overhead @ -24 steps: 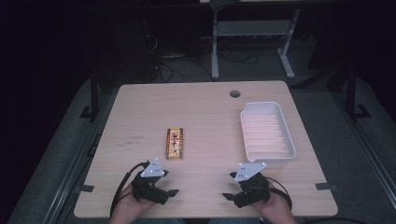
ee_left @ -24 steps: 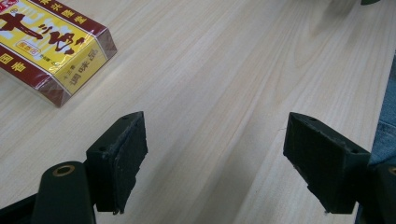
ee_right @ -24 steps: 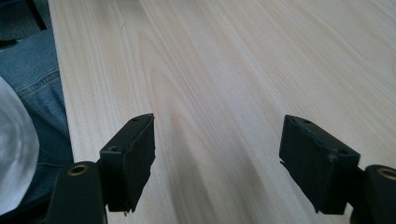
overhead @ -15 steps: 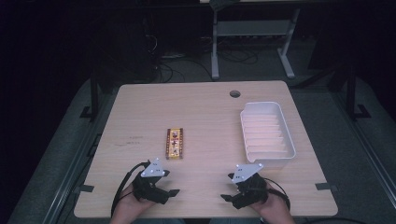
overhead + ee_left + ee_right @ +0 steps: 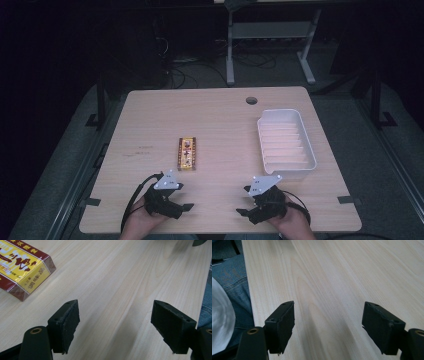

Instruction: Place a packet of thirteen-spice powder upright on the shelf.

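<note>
A yellow and dark red box (image 5: pixel 187 153) lies flat near the middle of the wooden table (image 5: pixel 215 120); its corner shows at the upper left of the left gripper view (image 5: pixel 23 267). My left gripper (image 5: pixel 186 207) rests near the front edge, just below and left of the box, open with bare wood between its jaws (image 5: pixel 115 322). Toward the front right my right gripper (image 5: pixel 242 212) is also open over bare wood (image 5: pixel 328 325). A white ribbed tray (image 5: pixel 286 140) sits at the right, holding nothing.
A round cable hole (image 5: pixel 251 100) is in the table's far edge. A desk frame (image 5: pixel 270 35) and cables stand on the dark floor behind. A person's denim-clad leg (image 5: pixel 234 287) shows past the table's front edge.
</note>
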Demonstrator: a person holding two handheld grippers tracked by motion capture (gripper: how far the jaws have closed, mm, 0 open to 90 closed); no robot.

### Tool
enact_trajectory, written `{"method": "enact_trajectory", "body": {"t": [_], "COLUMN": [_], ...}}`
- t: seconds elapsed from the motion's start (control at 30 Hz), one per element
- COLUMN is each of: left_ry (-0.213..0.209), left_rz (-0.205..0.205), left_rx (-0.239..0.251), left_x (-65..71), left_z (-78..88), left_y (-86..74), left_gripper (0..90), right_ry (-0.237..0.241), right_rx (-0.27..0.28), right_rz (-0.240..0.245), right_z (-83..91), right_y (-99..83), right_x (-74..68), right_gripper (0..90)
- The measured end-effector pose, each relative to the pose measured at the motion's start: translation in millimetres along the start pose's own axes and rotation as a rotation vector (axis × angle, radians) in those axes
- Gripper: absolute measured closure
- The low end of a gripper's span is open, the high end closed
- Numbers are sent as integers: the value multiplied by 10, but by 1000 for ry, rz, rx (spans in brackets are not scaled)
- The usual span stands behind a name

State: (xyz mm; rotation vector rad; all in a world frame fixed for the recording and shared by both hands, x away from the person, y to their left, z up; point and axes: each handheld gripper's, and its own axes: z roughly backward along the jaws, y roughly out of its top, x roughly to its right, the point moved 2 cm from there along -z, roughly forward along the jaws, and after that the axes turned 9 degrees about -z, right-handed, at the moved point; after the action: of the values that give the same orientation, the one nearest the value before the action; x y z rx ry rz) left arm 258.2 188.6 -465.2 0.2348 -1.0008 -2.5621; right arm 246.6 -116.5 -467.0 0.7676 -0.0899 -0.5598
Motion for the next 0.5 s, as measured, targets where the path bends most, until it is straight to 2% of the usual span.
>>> {"method": "enact_trajectory", "body": {"t": [0.5], "left_ry": [2], "left_rz": [-6], "left_rx": [2], "left_x": [-5], "left_z": [-13], "left_y": [34], "left_gripper": [224], "right_ry": [-2], "right_rx": [-7], "right_rz": [-4], "right_z": [-14], "right_y": [2], "right_x": [-1], "right_gripper": [253]}}
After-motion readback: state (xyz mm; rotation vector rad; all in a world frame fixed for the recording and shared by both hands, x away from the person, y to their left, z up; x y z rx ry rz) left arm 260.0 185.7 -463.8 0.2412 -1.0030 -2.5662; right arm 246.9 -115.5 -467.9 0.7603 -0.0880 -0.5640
